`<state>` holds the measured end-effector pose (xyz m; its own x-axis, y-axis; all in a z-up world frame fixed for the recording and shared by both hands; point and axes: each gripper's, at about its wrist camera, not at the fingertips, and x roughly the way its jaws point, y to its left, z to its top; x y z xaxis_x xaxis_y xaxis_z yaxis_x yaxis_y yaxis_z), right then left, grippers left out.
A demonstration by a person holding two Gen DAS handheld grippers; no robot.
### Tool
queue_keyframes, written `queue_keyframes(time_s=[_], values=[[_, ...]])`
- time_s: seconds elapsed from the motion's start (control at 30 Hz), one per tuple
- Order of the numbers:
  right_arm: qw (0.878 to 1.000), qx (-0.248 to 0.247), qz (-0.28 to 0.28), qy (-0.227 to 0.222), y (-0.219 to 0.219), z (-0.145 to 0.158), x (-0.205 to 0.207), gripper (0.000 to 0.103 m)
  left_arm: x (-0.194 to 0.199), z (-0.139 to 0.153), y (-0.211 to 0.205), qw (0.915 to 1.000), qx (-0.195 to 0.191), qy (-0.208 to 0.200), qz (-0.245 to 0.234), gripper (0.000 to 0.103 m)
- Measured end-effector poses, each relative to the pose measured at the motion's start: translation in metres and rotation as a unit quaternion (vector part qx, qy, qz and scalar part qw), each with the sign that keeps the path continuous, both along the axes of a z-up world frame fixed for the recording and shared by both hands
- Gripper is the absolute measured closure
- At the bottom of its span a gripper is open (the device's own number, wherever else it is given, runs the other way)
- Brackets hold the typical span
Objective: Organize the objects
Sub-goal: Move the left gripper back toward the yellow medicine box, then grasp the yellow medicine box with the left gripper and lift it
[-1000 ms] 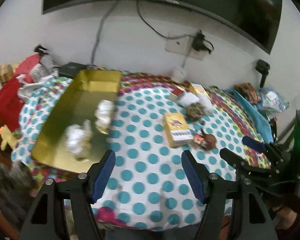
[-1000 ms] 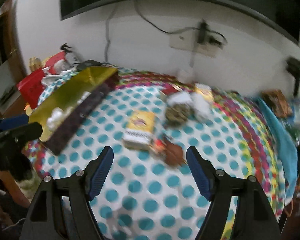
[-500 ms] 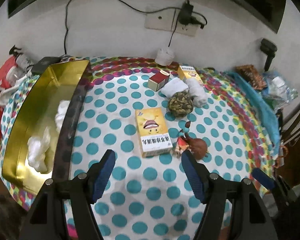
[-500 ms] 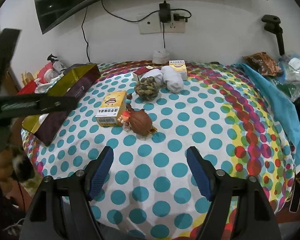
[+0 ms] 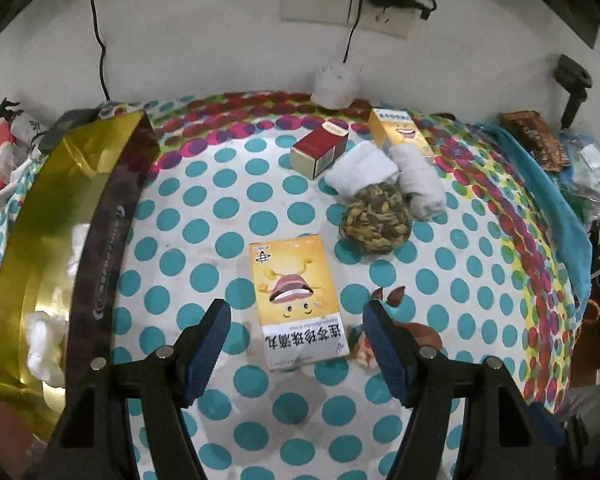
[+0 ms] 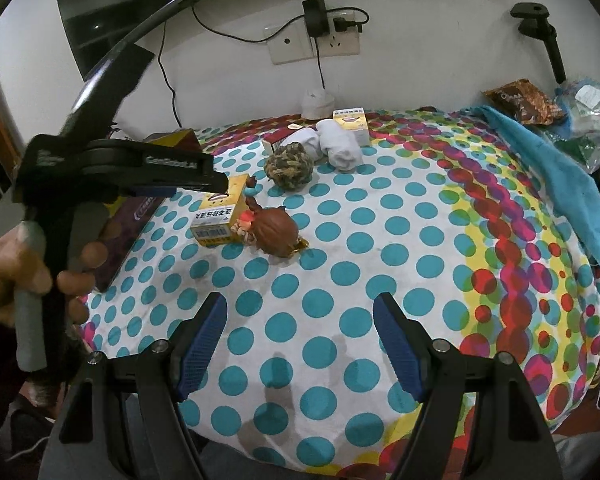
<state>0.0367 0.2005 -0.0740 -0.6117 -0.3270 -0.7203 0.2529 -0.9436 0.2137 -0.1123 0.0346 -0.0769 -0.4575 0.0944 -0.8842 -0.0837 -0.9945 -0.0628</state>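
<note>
Presently the left gripper [image 5: 296, 340], jaws wide and empty, hangs over the near end of the yellow box [image 5: 296, 300] at lower centre, its long axis running up-frame between the jaws; the right gripper [image 6: 300, 340], also wide and empty, sits farther off.

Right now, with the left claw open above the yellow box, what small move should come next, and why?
Probably lower the left claw a little so its fingers straddle the yellow box. The box lies flat on the cloth, framed between the open jaws and untouched, and the gold tray waits just to its left.
</note>
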Motion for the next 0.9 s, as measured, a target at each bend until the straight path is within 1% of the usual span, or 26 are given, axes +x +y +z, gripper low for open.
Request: queue_keyframes(time_s=[0.1, 0.33, 0.47, 0.6, 0.77, 0.83, 0.9], values=[[1.0, -0.003, 0.0, -0.003, 0.001, -0.002, -0.002, 0.029, -0.006, -0.008, 0.005, 0.9999, -0.016, -0.002, 0.002, 0.032], [1.0, -0.014, -0.007, -0.011, 0.007, -0.007, -0.006, 0.029, -0.018, -0.025, 0.005, 0.9994, -0.023, -0.013, 0.022, 0.032], [1.0, -0.015, -0.007, -0.014, 0.008, -0.009, -0.009, 0.029, -0.021, -0.034, 0.008, 0.9991, -0.033, -0.019, 0.021, 0.032], [1.0, -0.017, -0.008, -0.016, 0.007, -0.012, -0.011, 0.029, -0.022, -0.042, 0.006, 0.999, -0.031, -0.019, 0.028, 0.032], [1.0, -0.015, -0.009, -0.016, 0.007, -0.013, -0.012, 0.029, -0.022, -0.046, 0.002, 0.9992, -0.022, -0.007, 0.031, 0.032], [1.0, -0.015, -0.009, -0.016, 0.006, -0.014, -0.014, 0.029, -0.022, -0.049, 0.0, 0.9995, -0.01, -0.006, 0.029, 0.033], [1.0, -0.016, -0.01, -0.017, 0.005, -0.014, -0.016, 0.029, -0.021, -0.048, -0.001, 0.9994, -0.011, 0.0, 0.033, 0.035]])
